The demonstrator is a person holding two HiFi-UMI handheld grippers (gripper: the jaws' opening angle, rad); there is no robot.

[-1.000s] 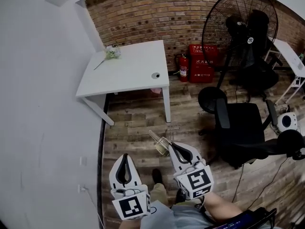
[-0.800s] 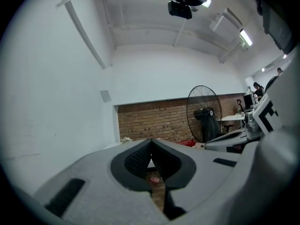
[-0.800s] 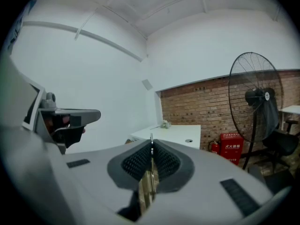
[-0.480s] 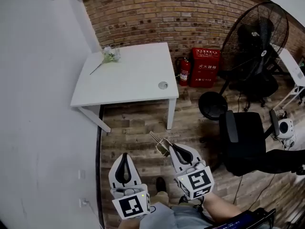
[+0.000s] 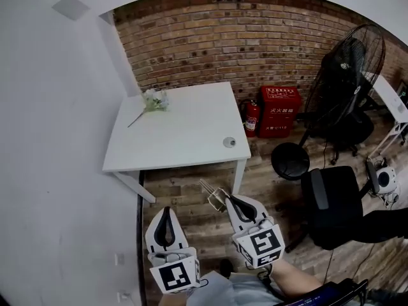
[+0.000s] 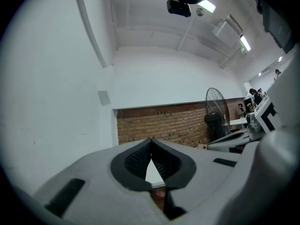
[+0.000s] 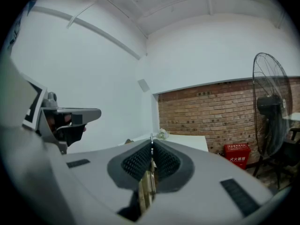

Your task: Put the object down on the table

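Observation:
My right gripper (image 5: 228, 199) is shut on a small clear and brass-coloured object (image 5: 213, 195), which sticks out past the jaw tips toward the upper left. In the right gripper view the object (image 7: 146, 187) shows as a thin yellowish strip pinched between the dark pads, with that gripper (image 7: 151, 143) pointing at the white table (image 7: 185, 141). The left gripper (image 5: 167, 210) hangs beside it at the lower left, shut with nothing in it, as also seen in its own view (image 6: 151, 143). The white table (image 5: 185, 139) stands just ahead of both grippers, over the wooden floor.
A pale flower (image 5: 153, 101) lies at the table's far left corner and a round grommet (image 5: 228, 142) sits near its front right. A fire extinguisher (image 5: 251, 116), red box (image 5: 280, 110), standing fan (image 5: 347, 75) and black office chair (image 5: 335, 206) stand right; a white wall runs left.
The table has come closer and lower in the head view as the person walked toward it. Both grippers keep their pose, the right one still holding the object.

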